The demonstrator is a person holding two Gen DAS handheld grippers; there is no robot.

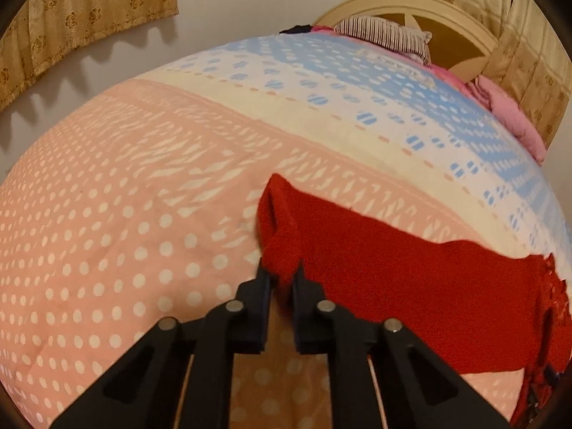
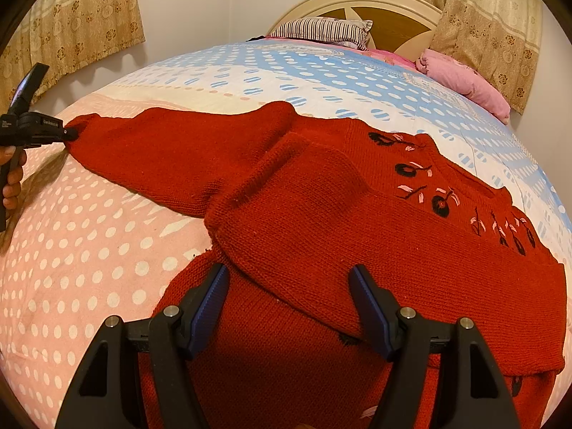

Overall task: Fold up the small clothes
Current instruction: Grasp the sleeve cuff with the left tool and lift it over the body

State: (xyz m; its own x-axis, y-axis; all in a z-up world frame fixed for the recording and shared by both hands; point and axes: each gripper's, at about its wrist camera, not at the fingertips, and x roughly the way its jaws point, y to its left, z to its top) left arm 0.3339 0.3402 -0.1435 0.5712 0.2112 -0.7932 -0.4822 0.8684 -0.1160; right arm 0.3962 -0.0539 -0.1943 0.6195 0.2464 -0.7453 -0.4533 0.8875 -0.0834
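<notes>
A red knitted sweater lies spread on a dotted bedspread, embroidered front up, its neck toward the far right and one sleeve stretched out to the left. The left gripper is pinched narrow on the cuff of that sleeve; a fold of red knit sits between its tips, and the right-wrist view shows the same tool at the far left edge, gripping the sleeve end with a hand behind it. The right gripper stands wide and holds nothing, poised above the near part of the sweater body, where a second layer of knit already lies folded across. Judged step: the sleeve fold, with the cuff just secured. The next move would call for lifting the cuff clear of the bedspread and carrying it rightward over the body, laying the sleeve flat without dragging the rest; the free right tool could pin the body or the shoulder line as a hinge. A pillow and a pink blanket lie at the far end, well apart from the work.
</notes>
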